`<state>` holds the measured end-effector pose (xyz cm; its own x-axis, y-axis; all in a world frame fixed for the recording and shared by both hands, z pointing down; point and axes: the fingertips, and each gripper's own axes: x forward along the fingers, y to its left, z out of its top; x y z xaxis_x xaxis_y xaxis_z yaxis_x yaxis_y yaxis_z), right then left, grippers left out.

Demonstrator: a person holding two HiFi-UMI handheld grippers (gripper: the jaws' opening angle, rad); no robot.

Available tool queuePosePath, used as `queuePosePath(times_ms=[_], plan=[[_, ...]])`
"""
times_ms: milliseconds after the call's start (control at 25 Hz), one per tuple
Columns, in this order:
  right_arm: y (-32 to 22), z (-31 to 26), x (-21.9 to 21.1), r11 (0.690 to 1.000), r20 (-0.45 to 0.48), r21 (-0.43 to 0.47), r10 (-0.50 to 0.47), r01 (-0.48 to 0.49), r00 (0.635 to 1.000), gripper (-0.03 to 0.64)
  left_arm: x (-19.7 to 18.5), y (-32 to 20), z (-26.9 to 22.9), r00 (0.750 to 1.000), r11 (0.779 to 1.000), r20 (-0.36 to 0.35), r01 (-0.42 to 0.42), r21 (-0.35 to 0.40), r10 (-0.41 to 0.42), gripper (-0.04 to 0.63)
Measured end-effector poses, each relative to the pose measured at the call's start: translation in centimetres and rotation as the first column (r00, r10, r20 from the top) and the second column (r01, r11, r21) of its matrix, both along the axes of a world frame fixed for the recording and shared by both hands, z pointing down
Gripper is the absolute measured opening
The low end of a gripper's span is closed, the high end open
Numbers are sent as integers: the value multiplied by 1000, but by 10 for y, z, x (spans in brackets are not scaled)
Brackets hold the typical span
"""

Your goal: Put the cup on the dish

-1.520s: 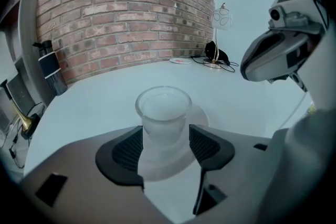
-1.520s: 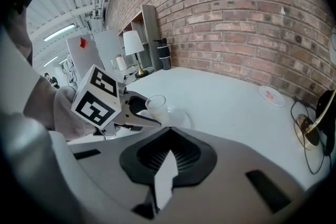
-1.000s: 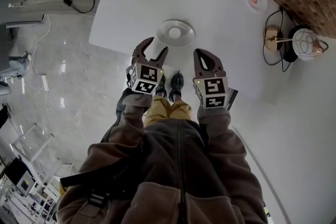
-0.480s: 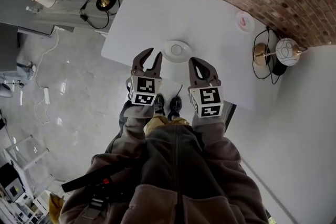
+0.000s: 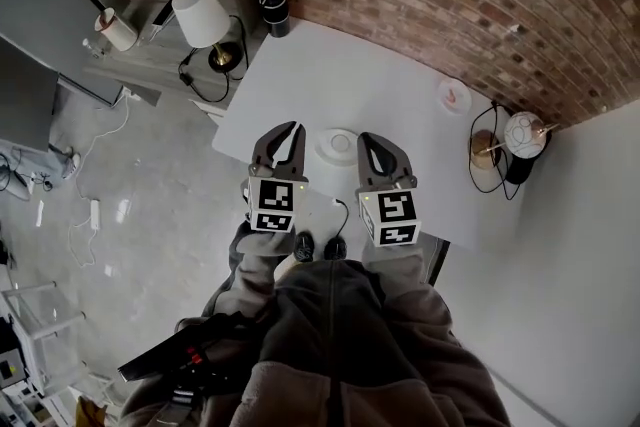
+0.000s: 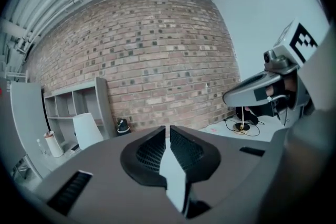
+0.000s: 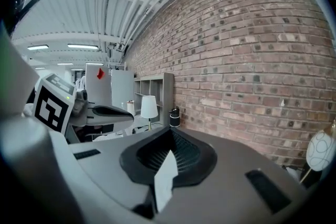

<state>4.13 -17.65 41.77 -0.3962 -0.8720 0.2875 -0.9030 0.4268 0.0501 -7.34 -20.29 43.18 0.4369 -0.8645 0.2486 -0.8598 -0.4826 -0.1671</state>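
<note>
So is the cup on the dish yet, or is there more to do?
Looks done: the cup stands on the dish on the white table. Nothing is in hand: the fingers of the left gripper have just been closing with nothing between them, and the right gripper is shut and empty. Both are clear of the cup. Nothing seems left.

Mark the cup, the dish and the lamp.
cup (image 5: 340, 143), head view, its open top.
dish (image 5: 324, 155), head view, bare rim beside the cup.
lamp (image 5: 201, 13), head view, white shade.
</note>
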Motion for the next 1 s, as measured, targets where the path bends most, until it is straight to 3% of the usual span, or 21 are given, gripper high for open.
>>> queuePosePath(times_ms=[80, 280, 680, 1000], plan=[[-1, -16, -4, 1000, 4, 28, -2, 2, 1000, 2, -4, 0, -23, 1000, 999, -16, 6, 36, -5, 6], [-4, -57, -8, 995, 3, 101, -4, 3, 1000, 2, -6, -1, -71, 999, 995, -34, 7, 95, -3, 6], [-11, -116, -5, 983, -10, 181, 32, -30, 999, 2, 2, 1, -119, 995, 997, -88, -34, 70, 41, 6], [-12, -148, 0, 969, -9, 245, 33, -30, 999, 2, 16, 3, -156, 990, 989, -100, -91, 120, 103, 6]])
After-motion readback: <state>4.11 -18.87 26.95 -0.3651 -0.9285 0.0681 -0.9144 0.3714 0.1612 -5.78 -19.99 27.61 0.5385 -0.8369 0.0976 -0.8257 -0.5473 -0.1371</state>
